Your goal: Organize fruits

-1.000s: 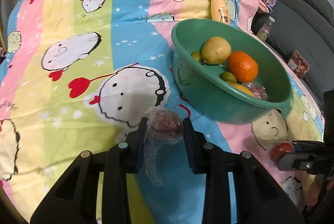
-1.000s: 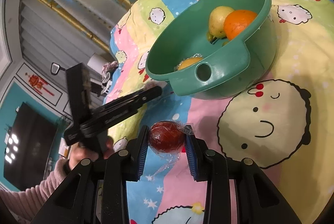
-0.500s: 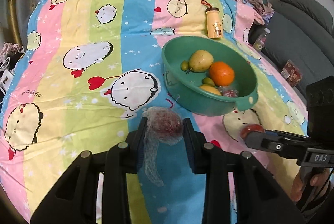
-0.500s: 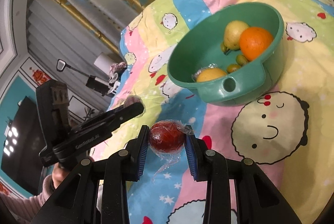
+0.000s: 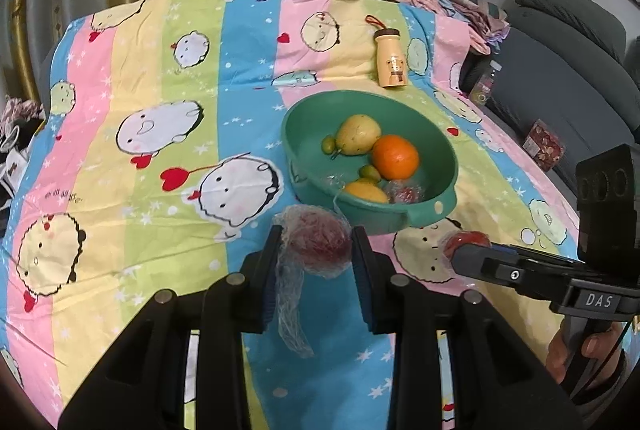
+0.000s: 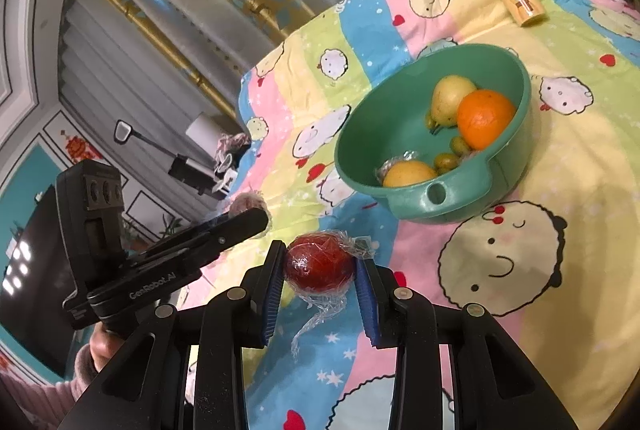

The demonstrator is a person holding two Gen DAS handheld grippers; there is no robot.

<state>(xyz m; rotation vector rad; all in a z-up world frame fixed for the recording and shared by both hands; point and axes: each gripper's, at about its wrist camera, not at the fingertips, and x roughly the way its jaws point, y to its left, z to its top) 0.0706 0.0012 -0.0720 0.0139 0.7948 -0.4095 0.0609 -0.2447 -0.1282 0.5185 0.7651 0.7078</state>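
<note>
My left hand-held gripper (image 5: 316, 250) clamps dark-red round fruit in crinkled net sleeve (image 5: 318, 244), lower centre; right hand-held gripper (image 6: 320, 266) clamps glossy film-wrapped red fruit (image 6: 320, 262). Green plastic basin (image 5: 400, 218) centre-right. Film likely slippery, flesh bruisable: grip mid-girth.

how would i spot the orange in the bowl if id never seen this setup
Find the green bowl sitting on the striped cartoon bedsheet, in front of the small yellow bottle. Inside it, the orange lies against the pale yellow-green pear. It is the only bright orange, round fruit there, and unwrapped.
</note>
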